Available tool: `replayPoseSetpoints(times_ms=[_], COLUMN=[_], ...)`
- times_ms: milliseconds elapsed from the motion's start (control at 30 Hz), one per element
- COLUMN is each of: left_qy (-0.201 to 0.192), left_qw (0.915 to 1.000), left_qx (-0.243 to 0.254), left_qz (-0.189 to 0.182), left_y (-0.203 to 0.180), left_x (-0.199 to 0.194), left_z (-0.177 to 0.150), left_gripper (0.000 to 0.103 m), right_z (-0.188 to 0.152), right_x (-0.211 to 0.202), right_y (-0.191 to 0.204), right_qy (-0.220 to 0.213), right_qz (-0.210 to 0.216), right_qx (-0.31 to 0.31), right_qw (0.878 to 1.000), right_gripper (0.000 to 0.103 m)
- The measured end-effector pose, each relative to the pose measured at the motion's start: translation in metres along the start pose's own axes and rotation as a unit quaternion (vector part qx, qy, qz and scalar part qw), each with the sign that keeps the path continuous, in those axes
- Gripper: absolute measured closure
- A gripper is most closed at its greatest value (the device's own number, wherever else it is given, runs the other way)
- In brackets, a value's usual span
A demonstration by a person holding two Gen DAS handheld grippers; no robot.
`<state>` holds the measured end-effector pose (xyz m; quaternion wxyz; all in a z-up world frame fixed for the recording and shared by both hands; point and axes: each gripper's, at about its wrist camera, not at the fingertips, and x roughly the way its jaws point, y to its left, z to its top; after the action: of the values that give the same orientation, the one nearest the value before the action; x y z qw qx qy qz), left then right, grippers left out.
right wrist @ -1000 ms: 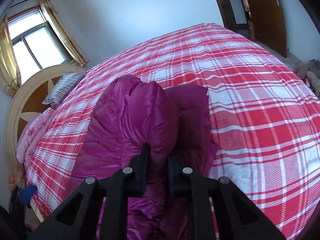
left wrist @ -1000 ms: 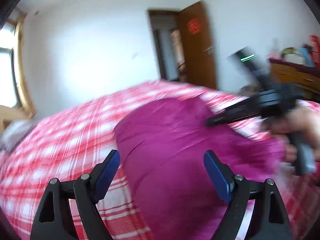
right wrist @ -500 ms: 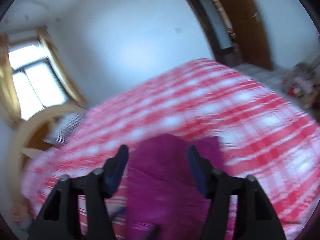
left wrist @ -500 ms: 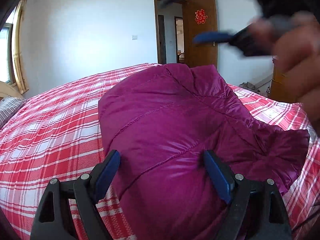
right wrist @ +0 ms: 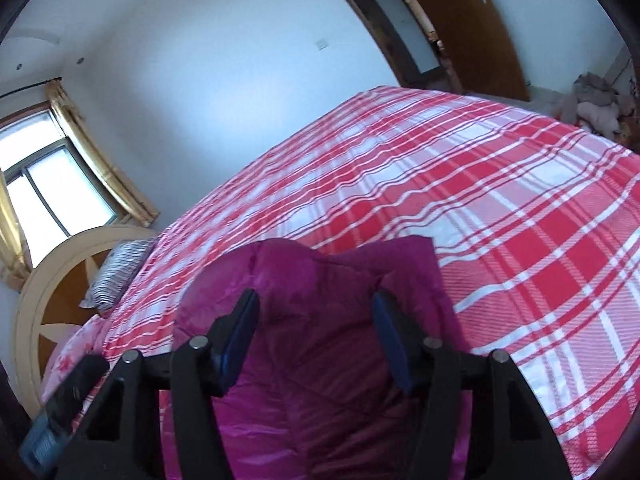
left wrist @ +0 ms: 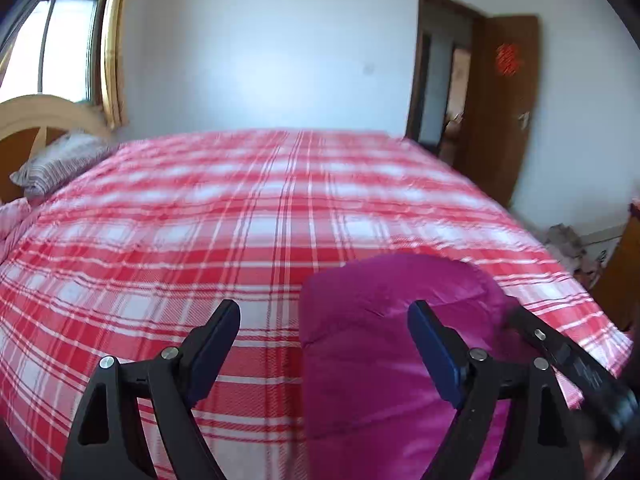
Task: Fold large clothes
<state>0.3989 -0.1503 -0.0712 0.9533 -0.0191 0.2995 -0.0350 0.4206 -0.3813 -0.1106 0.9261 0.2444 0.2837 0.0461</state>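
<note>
I see the magenta jacket [right wrist: 320, 360] lying bunched on the plaid bed [right wrist: 500, 220]. My left gripper [left wrist: 324, 344] hangs wide, holding nothing, jacket just under its right finger. Right gripper [right wrist: 314, 336] is closing, jacket between its fingers, not pinched.

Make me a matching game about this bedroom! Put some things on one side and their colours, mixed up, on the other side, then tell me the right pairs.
Things:
1. puffy jacket
2. bedspread
3. door
4. curtain

Colours:
A. brown
B. golden yellow
C. magenta
D. red and white checks

Right pairs: 1-C, 2-D, 3-A, 4-B
</note>
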Motion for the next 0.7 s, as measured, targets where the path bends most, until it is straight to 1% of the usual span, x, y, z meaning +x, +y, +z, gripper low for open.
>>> replayPoseSetpoints(times_ms=[67, 133, 233, 333, 467, 700], left_qy=[0.017, 0.037, 0.051, 0.058, 0.062, 0.067], left_qw=[0.9995, 0.9983, 0.9978, 0.9977, 0.9974, 0.9969], left_qx=[0.011, 0.025, 0.024, 0.02, 0.023, 0.028], left_qz=[0.024, 0.037, 0.036, 0.031, 0.029, 0.029], left_y=[-0.009, -0.015, -0.012, -0.009, -0.009, -0.013], left_x=[0.018, 0.032, 0.046, 0.053, 0.061, 0.07], left_z=[-0.005, -0.013, -0.026, -0.03, -0.033, -0.038], left_gripper=[0.017, 0.017, 0.017, 0.017, 0.015, 0.014], right_z=[-0.002, -0.005, -0.008, -0.01, -0.014, -0.018], right_x=[0.001, 0.002, 0.008, 0.014, 0.02, 0.027], right_y=[-0.001, -0.005, -0.013, -0.016, -0.018, -0.029], right_qy=[0.0, 0.003, 0.01, 0.017, 0.023, 0.038], right_qz=[-0.01, -0.015, -0.019, -0.02, -0.023, -0.016], right_qx=[0.0, 0.003, 0.01, 0.011, 0.01, 0.033], right_qw=[1.0, 1.0, 1.0, 1.0, 0.999, 0.999], right_gripper=[0.041, 0.041, 0.041, 0.041, 0.041, 0.041])
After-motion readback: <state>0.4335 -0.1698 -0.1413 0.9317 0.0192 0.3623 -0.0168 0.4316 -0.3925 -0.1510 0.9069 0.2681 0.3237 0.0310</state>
